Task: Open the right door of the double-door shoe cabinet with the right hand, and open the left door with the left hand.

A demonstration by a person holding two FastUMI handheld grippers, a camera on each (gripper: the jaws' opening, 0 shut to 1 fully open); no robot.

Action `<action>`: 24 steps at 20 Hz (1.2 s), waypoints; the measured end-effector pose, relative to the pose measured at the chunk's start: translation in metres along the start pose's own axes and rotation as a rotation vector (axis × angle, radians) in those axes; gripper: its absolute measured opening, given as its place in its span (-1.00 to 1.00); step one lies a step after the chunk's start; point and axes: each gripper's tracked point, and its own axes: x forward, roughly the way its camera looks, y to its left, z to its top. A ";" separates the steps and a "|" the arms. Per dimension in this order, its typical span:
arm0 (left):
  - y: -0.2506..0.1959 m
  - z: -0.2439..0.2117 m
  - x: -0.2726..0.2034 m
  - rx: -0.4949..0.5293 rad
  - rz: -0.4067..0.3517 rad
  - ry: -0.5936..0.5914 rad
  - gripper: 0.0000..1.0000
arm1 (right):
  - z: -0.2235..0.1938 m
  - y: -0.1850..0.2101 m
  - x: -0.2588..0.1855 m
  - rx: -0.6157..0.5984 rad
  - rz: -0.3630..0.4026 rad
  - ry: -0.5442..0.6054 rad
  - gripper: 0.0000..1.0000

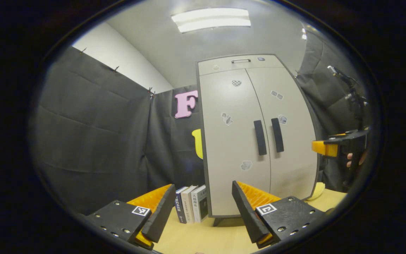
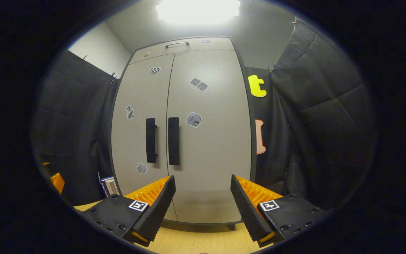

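Both doors shut, we face the shoe cabinet (image 2: 182, 130) with right gripper (image 2: 203, 197) and left gripper (image 1: 203, 204) spread wide, empty; we should close squarely on the right handle (image 2: 173, 141) first.

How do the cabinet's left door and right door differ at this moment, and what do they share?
The left door carries a checkered sticker near its top; the right door carries a paired grey sticker there. The left door's handle sits at its right edge, the right door's handle at its left edge. Both are shut, pale grey, with dark vertical handles.
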 end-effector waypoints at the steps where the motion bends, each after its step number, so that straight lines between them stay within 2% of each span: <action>1: 0.002 -0.001 0.000 0.003 0.005 0.003 0.86 | 0.004 0.004 0.007 0.001 0.007 -0.004 0.93; 4: 0.008 -0.007 -0.001 0.008 0.025 0.013 0.86 | 0.018 0.015 0.029 -0.005 0.025 -0.022 0.98; 15: 0.040 -0.021 -0.006 0.025 0.100 0.044 0.89 | 0.052 0.058 0.101 -0.028 0.067 -0.048 0.93; 17: 0.047 -0.024 -0.008 0.025 0.111 0.048 0.87 | 0.052 0.068 0.114 -0.017 0.083 -0.031 0.95; 19: 0.050 -0.026 -0.011 0.026 0.121 0.053 0.89 | 0.050 0.072 0.126 -0.015 0.080 -0.014 0.75; 24: 0.062 -0.031 -0.009 0.023 0.143 0.063 0.86 | 0.030 0.078 0.155 -0.010 0.059 0.098 0.75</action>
